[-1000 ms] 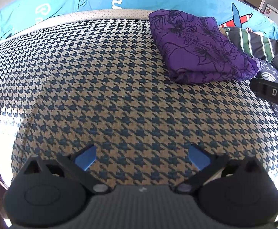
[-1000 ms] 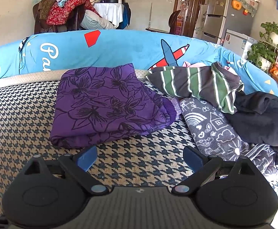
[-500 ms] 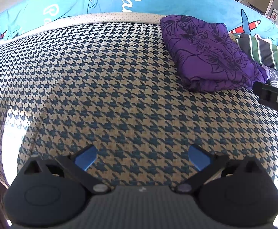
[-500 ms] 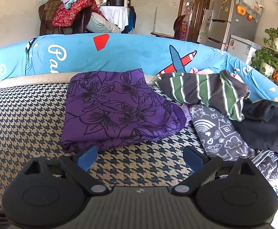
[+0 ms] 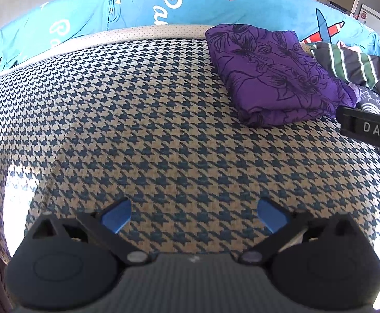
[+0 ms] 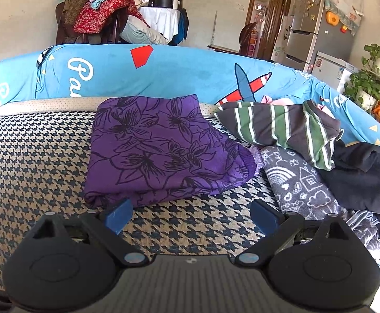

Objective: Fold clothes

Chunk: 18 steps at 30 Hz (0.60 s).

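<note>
Right wrist view: right gripper (image 6: 191,215), jaws spread and empty, is nearer the striped garment (image 6: 281,127) ahead-right, beyond the folded purple garment (image 6: 161,151)

The right gripper (image 5: 369,127) pokes in from the picture's edge in the left view, so only a black bit with the letters "DAS" shows. It hides part of the grey doodle cloth (image 5: 372,101). The striped shirt (image 6: 281,127) covers some pink cloth (image 6: 278,101). The dark clothes (image 6: 364,177) run off the right edge.
</note>
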Motion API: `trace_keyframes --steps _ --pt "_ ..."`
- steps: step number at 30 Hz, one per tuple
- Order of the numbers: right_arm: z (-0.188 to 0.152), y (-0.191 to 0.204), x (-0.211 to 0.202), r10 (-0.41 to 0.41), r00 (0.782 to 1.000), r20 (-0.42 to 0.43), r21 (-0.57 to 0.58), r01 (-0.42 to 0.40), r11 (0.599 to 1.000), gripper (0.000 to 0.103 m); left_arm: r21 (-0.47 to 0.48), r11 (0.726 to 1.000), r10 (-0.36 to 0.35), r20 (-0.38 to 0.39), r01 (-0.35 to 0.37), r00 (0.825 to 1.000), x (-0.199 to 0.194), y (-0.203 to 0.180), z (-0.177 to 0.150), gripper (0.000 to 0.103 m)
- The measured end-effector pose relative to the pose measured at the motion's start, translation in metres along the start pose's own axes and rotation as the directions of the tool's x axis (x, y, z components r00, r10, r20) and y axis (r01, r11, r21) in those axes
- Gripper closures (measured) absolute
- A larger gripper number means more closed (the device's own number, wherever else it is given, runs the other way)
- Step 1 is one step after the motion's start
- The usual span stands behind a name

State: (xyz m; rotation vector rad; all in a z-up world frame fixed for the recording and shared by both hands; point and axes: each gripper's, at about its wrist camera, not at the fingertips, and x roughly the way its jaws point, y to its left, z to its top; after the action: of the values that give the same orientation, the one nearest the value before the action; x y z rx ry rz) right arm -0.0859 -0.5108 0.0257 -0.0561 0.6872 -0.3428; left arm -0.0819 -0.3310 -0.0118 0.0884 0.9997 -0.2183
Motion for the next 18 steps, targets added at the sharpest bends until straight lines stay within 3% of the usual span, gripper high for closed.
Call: trace_keyframes --steps 11,18 --pt "-0.003 -0.019 0.004 -0.011 1.000 -0.029 0.077 0.013 0.997 0.006 0.031 0.999 0.010 0.013 -0.011 1.000 0.001 -0.007 0.004 0.000" --pt "-0.005 -0.033 0.008 0.114 0.992 -0.049 0.226 -0.100 0.969 0.006 0.045 0.999 0.024 0.020 -0.025 1.000 -0.003 -0.007 0.002 0.000"
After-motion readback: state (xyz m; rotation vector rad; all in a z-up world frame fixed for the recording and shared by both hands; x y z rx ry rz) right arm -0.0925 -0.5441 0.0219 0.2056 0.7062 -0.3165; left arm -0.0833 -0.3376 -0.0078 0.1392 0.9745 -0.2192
